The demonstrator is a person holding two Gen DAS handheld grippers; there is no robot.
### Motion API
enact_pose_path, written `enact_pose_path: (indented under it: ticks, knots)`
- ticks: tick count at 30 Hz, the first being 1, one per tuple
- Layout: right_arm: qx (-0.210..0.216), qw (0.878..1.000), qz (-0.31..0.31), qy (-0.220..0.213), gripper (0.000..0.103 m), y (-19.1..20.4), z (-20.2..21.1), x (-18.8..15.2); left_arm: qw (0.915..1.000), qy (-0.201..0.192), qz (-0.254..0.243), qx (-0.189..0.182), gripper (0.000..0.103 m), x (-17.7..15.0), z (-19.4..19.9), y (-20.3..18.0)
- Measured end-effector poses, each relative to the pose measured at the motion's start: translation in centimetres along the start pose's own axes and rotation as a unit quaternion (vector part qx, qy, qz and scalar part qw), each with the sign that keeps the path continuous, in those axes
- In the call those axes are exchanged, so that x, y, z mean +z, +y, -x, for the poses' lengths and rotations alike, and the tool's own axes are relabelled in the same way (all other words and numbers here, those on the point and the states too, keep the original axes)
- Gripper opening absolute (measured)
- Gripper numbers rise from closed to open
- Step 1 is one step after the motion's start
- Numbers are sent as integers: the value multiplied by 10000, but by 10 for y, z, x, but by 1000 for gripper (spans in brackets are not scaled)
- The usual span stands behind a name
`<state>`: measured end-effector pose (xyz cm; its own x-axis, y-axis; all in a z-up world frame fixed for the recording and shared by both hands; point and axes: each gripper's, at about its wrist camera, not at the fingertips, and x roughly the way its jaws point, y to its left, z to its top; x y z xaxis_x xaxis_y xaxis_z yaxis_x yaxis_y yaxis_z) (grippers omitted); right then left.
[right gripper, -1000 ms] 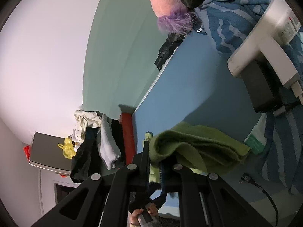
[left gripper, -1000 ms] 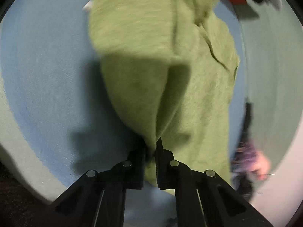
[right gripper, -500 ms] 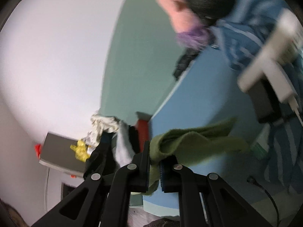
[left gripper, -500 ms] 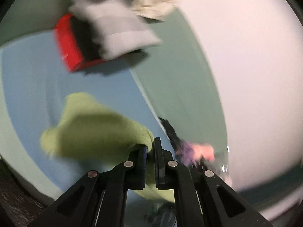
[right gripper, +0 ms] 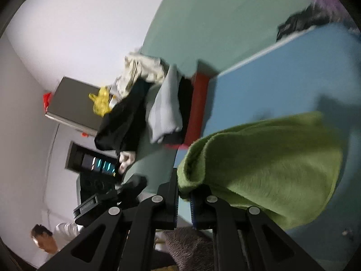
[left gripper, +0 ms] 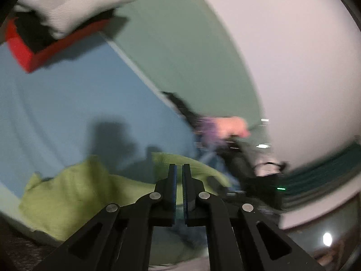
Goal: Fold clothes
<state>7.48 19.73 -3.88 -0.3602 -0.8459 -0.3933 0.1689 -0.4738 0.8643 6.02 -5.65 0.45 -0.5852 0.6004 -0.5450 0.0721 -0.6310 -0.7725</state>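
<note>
The right gripper has its jaws clamped on a folded edge of the green fleece garment, which bulges out to the right of the jaws above the blue tabletop. The left gripper shows its jaws brought together with nothing between them; in its blurred view the garment lies crumpled on the tabletop below and beyond the jaws. Farther back, a red box sits at the tabletop's far end, heaped with grey, black and cream clothes. A hand shows at the tabletop's edge.
</note>
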Motion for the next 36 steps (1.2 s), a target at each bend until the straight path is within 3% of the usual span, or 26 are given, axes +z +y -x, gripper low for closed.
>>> enact_pose_path:
  ticks: [2, 5, 8, 9, 12, 13, 14, 16, 19, 25, 29, 31, 34, 36]
  knots:
    - [-34, 10000, -53, -48, 9, -5, -1, -1, 9992, 128, 208, 321, 4, 0, -11, 15]
    - [-107, 9996, -128, -220, 9, -14, 12, 0, 9895, 609, 1114, 687, 10, -7, -39, 57]
    - [-161, 9989, -142, -421, 9, -17, 30, 1, 9755, 934, 1842, 758, 40, -12, -65, 93]
    - [-194, 9985, -125, -490, 9, -16, 37, 2, 9771, 898, 1696, 922, 45, -11, -71, 94]
    - [-319, 9968, -189, -713, 9, -21, 56, 5, 9791, 794, 1223, 1418, 49, -6, -88, 99]
    - [-361, 9961, -220, -777, 9, -24, 62, 6, 9798, 851, 667, 1685, 49, -4, -96, 92]
    - [-398, 9955, -259, -819, 9, -27, 65, 7, 9767, 906, 121, 1942, 49, -1, -104, 85]
    - [-453, 9945, -354, -875, 9, -34, 71, 7, 9669, 1055, -522, 2265, 49, -1, -117, 78]
    - [-493, 9932, -527, -916, 9, -45, 76, 6, 9655, 1454, -482, 2107, 49, 0, -139, 86]
    - [-530, 9918, -694, -931, 9, -54, 79, 9, 9453, 1982, -736, 2482, 49, 3, -167, 92]
    - [-528, 9914, -771, -912, 10, -58, 77, 12, 9360, 2030, -989, 2701, 48, 4, -183, 89]
    - [-507, 9915, -817, -873, 10, -61, 75, 13, 9372, 1998, -1034, 2664, 48, 5, -183, 85]
    - [-501, 9916, -850, -837, 10, -64, 74, 12, 9464, 2118, -864, 2278, 48, 8, -172, 83]
    - [-523, 9912, -864, -853, 10, -67, 75, 12, 9413, 2218, -988, 2348, 48, 8, -167, 82]
